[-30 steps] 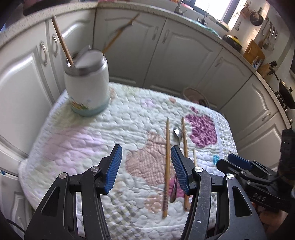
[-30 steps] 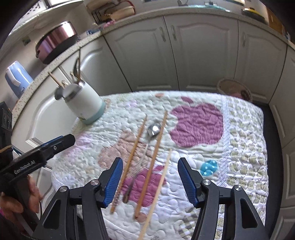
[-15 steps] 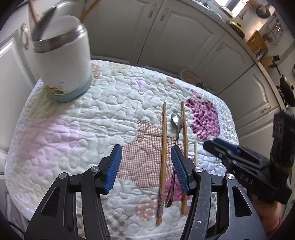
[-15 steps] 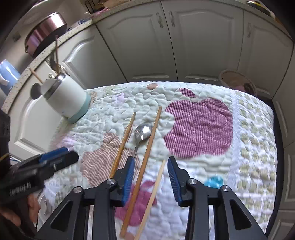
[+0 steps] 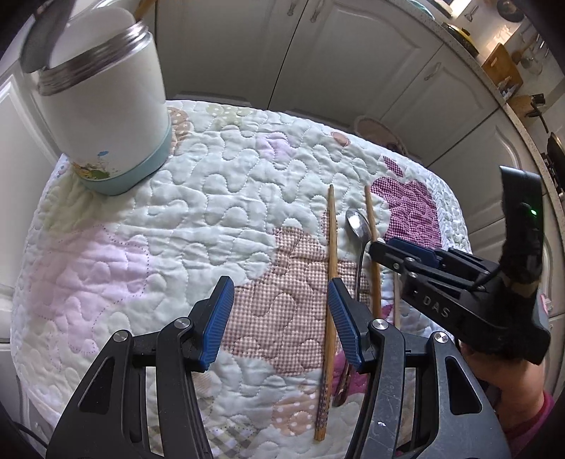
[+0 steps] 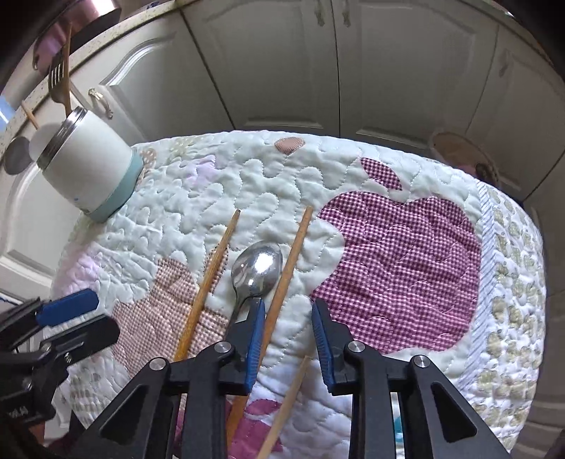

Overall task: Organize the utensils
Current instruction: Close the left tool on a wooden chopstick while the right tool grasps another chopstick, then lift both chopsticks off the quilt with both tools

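Chopstick (image 6: 282, 279), right of the spoon (image 6: 257, 270) on the quilt (image 6: 406, 247), sits between the right gripper's (image 6: 287, 335) closing jaws, not yet pinched. Likely light, stiff and prone to roll; mid-shaft suits. Left gripper (image 5: 279, 317) hangs apart, empty. Only the right view shows the fork (image 6: 58, 83) in the cup (image 6: 88, 169).

Daylight enters from a window (image 5: 448, 3) at upper right of the left wrist view. Illumination is soft, shadows faint. Glare marks the spoon bowl (image 6: 259, 263). Both views show strong fisheye bending and dark corner vignetting. Focus is mostly sharp; edges soften.
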`<state>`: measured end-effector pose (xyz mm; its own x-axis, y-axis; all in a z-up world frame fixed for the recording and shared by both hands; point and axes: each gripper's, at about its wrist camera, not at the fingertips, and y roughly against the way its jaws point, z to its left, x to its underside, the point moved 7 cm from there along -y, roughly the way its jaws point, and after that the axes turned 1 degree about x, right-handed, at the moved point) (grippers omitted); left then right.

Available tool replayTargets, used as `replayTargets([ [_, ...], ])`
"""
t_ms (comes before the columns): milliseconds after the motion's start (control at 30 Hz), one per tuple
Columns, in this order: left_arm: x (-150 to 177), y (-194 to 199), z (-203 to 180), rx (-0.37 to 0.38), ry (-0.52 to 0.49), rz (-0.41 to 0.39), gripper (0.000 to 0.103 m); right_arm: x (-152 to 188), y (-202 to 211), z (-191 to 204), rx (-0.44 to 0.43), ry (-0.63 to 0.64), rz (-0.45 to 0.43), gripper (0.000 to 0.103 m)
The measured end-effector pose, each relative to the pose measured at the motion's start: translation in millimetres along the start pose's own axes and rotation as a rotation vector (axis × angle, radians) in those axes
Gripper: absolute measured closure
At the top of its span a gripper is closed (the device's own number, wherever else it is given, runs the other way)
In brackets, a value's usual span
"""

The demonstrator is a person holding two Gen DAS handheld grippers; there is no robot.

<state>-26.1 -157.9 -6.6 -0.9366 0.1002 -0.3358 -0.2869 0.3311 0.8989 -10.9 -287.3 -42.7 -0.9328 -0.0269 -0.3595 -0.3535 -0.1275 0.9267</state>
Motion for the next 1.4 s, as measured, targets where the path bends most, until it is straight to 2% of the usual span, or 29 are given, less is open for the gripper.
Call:
replayTargets([
  [100,-4.9,-4.0,-5.2,-0.002,-0.015,0.002,0.048,4.5,4.5,-9.8,0.042,0.017,0.007,0.081],
  [267,-15.0,-18.3,-15.9,-0.032,-0.052,0.004,0.048,8.5,12.6,-22.7,-0.034,-0.028,0.0,0.081],
  [467,-31.3,-38.8,-27.1,-0.072,-0.098,0.031,0.049,3.2,19.8,-27.7,-0.065,-0.05,-0.019,0.081],
  [600,-38.3,-48.8,-34.5,-0.064,-0.111,0.047,0.049,-3.6,18.2,-26.2,-0.064,-0.04,-0.018,0.081],
  [667,-38.3,-53.6,-38.7,-0.062,-0.118,0.06,0.054,-6.7,13.0,-25.1,-0.061,-0.041,-0.009,0.081],
  [733,-37.2,-60.5,-40.9,-0.069,-0.128,0.079,0.064,-10.0,6.0,-21.7,-0.057,-0.042,-0.001,0.081],
  [833,-40.1,-64.4,-41.9,-0.091,-0.136,0.062,0.07,-14.5,-2.3,-20.2,-0.043,-0.041,0.006,0.081],
  [867,-41.6,-65.2,-43.2,-0.09,-0.134,0.058,0.073,-15.2,-4.8,-19.3,-0.039,-0.04,0.007,0.087],
  [900,-43.5,-65.9,-43.3,-0.081,-0.125,0.051,0.088,-16.1,-6.6,-18.7,-0.025,-0.034,0.003,0.092],
  [933,-44.7,-67.3,-43.2,-0.06,-0.113,0.054,0.097,-17.4,-7.3,-17.6,-0.018,-0.027,-0.005,0.093],
  [1033,-48.1,-68.7,-38.3,0.001,-0.056,0.053,0.098,-19.5,-6.9,-17.6,-0.03,-0.042,-0.015,0.095],
  [1100,-47.8,-61.4,-32.2,-0.002,-0.057,0.04,0.098,-18.8,1.3,-16.8,-0.063,-0.059,-0.036,0.095],
  [1267,-45.9,-27.3,-17.5,0.051,-0.025,-0.018,0.098,-16.9,39.4,-6.1,-0.134,-0.054,-0.102,0.096],
  [1400,-42.0,11.0,-16.9,0.08,-0.042,-0.077,0.098,-17.7,69.4,7.1,-0.168,-0.024,-0.154,0.097],
])
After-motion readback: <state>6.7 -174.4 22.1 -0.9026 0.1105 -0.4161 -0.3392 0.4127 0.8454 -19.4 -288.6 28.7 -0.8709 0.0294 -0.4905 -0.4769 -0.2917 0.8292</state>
